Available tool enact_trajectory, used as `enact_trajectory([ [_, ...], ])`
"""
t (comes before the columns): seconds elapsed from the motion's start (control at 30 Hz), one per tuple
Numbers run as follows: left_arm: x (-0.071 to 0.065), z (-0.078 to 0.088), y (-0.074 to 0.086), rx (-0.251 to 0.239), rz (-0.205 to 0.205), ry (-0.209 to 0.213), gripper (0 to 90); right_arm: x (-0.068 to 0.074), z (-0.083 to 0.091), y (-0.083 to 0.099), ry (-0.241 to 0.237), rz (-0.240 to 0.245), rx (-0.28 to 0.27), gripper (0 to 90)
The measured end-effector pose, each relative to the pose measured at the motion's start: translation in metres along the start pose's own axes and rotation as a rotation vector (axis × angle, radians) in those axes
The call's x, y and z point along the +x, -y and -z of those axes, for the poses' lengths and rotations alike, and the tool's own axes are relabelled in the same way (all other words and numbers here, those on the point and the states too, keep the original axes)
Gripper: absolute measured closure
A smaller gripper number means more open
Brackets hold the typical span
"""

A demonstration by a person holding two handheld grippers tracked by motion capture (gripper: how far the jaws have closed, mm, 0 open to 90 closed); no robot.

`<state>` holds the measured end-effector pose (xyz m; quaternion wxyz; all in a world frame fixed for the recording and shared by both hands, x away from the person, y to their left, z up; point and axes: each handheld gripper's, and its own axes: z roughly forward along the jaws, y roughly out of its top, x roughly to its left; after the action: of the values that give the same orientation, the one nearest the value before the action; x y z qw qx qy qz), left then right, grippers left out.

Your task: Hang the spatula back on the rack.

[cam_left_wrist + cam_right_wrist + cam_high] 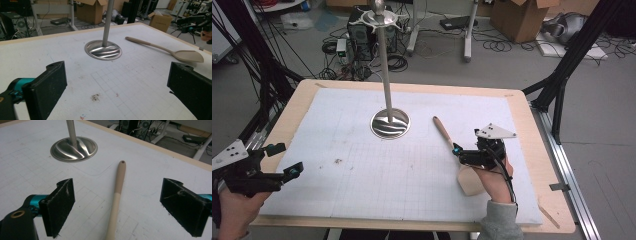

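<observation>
While the left gripper point(287, 160) hovers with jaws spread wide at the table's near left edge, the steel stand point(390, 123) sits ahead of it. The right gripper point(455, 152), jaws spread, straddles the beige spoon point(116, 200); its view reveals a hole in the handle tip. No writing is readable.

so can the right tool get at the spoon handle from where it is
Probably yes: the right tool is open, its jaws straddling the spoon handle, which lies flat on the table with nothing between. The steel stand sits well clear.
</observation>
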<state>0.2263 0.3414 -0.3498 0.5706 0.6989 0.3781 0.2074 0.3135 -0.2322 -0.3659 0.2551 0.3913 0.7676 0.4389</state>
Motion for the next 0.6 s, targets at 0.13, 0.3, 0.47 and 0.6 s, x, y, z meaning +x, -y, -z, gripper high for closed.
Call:
enact_trajectory([
  [0.13,0.001,0.001,0.002,0.002,0.005,-0.008,3.0,-0.002,-0.009,0.001,-0.009,-0.004,0.032,11.8],
  [0.3,0.002,0.003,0.003,0.004,0.008,-0.013,3.0,-0.001,-0.016,0.003,-0.01,-0.006,0.064,12.1],
  [0.47,0.004,0.006,0.005,0.004,0.015,-0.019,3.0,-0.001,-0.022,0.003,-0.026,0.007,0.072,17.2],
  [0.6,0.004,0.007,0.006,0.003,0.016,-0.023,3.1,-0.003,-0.025,0.005,-0.032,0.004,0.089,17.9],
])
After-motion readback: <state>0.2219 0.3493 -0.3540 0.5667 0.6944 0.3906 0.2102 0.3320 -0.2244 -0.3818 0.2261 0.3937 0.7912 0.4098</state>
